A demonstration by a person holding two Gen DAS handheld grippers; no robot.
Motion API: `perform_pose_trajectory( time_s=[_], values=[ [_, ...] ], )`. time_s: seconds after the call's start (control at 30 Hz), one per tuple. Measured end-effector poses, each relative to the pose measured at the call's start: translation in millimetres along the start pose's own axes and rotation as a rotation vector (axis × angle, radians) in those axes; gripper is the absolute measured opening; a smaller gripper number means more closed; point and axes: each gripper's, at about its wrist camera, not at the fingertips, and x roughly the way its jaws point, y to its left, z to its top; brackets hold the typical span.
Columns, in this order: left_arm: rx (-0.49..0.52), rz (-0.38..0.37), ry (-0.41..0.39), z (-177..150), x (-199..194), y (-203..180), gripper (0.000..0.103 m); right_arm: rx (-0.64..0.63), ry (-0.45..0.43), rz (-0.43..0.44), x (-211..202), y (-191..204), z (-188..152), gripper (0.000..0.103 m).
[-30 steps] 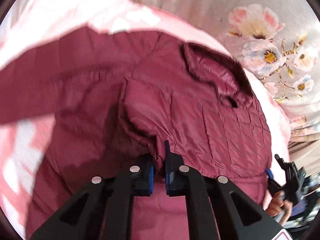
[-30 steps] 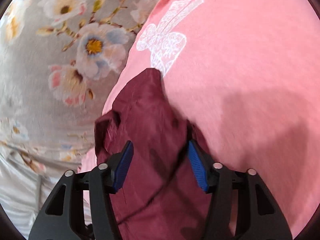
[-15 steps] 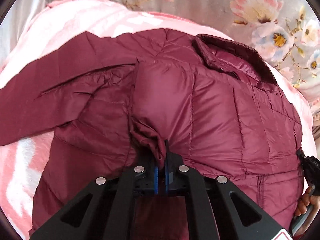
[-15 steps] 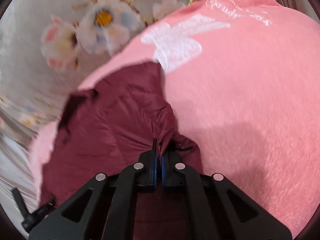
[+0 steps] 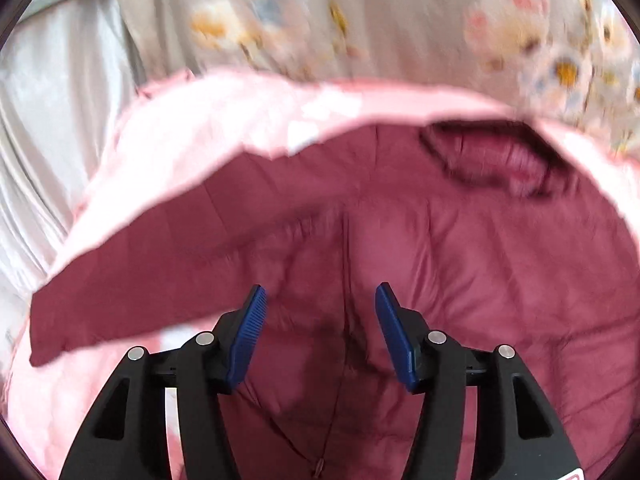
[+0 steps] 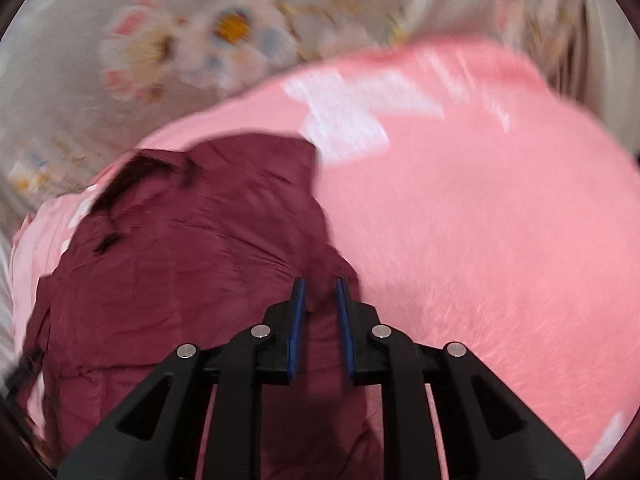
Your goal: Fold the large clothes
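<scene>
I see a maroon quilted jacket (image 5: pixel 460 280) w/ a darker collar (image 5: pixel 492 156), lying on a pink blanket (image 6: pixel 480 220) that has white print. Behind the blanket: grey sheet (image 5: pixel 400 20) w/ pink, white & blue flowers, yellow centres. Gripper pads (image 5: pixel 246 336) are blue on black frames.

The jacket (image 5: pixel 460 272) fills the middle of the pink blanket (image 5: pixel 192 136), its sleeve (image 5: pixel 132 280) stretching toward 9 o'clock and its raised collar (image 5: pixel 492 156) at 1 o'clock. In the right wrist view, bare blanket (image 6: pixel 480 220) lies open from 12 to 4 o'clock. Floral bedding (image 6: pixel 168 48) rises behind from 10 to 12 o'clock, closing that side.
</scene>
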Motion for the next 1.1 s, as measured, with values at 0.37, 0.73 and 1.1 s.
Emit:
perform_pose_trajectory(
  time_s=[0.37, 0.73, 1.1],
  values=[
    [0.034, -0.117, 0.077, 7, 36, -86, 0.063, -0.275, 0.079, 0.152, 45, 154, -42, 0.016],
    [-0.018, -0.131, 0.088, -28, 73, -81, 0.073, -0.285, 0.121, 0.112, 75, 161, -74, 0.015],
    [0.030, -0.090, 0.080, -30, 74, -90, 0.080, -0.319, 0.106, 0.081, 77, 167, -77, 0.015]
  ],
)
